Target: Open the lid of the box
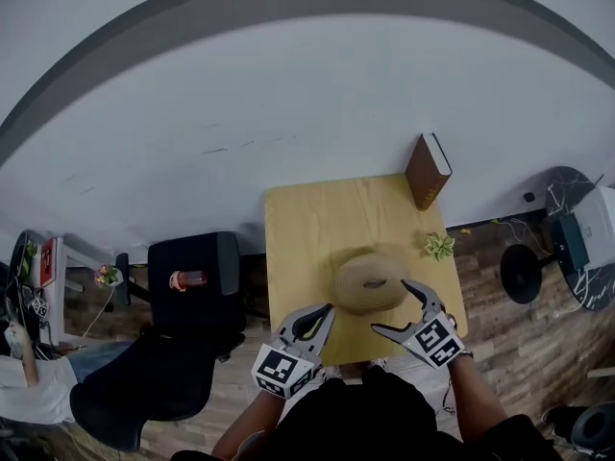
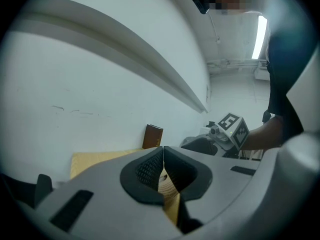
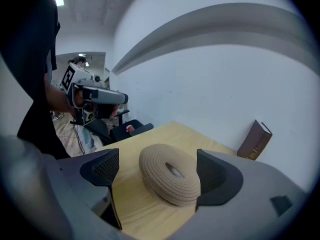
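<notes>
A round woven box [image 1: 370,281] with a domed lid and a hollow in its top sits near the front of the small wooden table [image 1: 307,229]. My right gripper [image 1: 392,307] is open at the box's front right side. In the right gripper view the box [image 3: 167,176] lies just ahead of the right gripper [image 3: 160,169], between the lines of its two spread jaws and untouched. My left gripper [image 1: 327,310] hangs at the table's front edge, left of the box. Its jaws meet in the left gripper view, so the left gripper [image 2: 162,151] is shut on nothing.
A brown book [image 1: 428,171] stands upright against the wall at the table's back right corner. A small green plant [image 1: 439,247] lies near the right edge. A black chair [image 1: 197,277] stands left of the table, and a round black stand [image 1: 524,272] is on the floor at right.
</notes>
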The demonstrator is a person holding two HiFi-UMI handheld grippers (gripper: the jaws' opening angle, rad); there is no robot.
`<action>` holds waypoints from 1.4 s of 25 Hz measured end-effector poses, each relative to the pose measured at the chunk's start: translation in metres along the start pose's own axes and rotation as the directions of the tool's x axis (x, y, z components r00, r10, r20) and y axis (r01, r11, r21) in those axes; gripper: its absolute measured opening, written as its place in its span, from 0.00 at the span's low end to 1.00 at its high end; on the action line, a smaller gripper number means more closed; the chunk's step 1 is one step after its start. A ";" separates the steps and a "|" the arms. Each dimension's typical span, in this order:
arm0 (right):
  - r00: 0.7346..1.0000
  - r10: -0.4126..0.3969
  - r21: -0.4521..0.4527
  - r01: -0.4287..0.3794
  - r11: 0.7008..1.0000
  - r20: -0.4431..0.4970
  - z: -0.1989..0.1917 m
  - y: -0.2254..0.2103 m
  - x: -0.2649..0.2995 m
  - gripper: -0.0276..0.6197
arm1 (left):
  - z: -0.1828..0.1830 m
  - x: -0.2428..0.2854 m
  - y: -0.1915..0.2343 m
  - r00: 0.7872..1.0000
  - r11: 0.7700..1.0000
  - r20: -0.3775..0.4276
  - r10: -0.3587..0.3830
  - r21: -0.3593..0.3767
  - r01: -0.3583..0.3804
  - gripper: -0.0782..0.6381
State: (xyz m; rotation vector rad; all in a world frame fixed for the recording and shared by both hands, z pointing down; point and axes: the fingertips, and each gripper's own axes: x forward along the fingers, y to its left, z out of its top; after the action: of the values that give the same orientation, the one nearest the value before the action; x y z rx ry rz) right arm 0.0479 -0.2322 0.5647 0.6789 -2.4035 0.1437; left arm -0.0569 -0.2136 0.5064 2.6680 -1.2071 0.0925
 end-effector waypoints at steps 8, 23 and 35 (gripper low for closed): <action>0.939 0.230 -0.178 -0.279 0.944 -0.257 -0.037 0.006 0.037 0.79 | -0.004 0.002 0.016 0.993 0.992 0.002 0.121 -0.023 -0.121 0.14; 0.698 0.373 -0.230 -0.607 0.761 -0.611 -0.084 0.012 0.080 0.72 | -0.025 -0.008 0.028 0.967 0.963 -0.045 0.251 -0.095 -0.254 0.14; 0.693 0.363 -0.234 -0.608 0.759 -0.622 -0.085 0.010 0.091 0.53 | -0.029 -0.004 0.027 0.967 0.961 -0.032 0.252 -0.111 -0.254 0.14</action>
State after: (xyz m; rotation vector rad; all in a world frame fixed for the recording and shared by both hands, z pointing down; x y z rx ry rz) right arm 0.0285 -0.2403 0.6877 -0.2351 -1.8906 0.0223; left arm -0.0789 -0.2212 0.5380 2.3990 -1.4953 0.0835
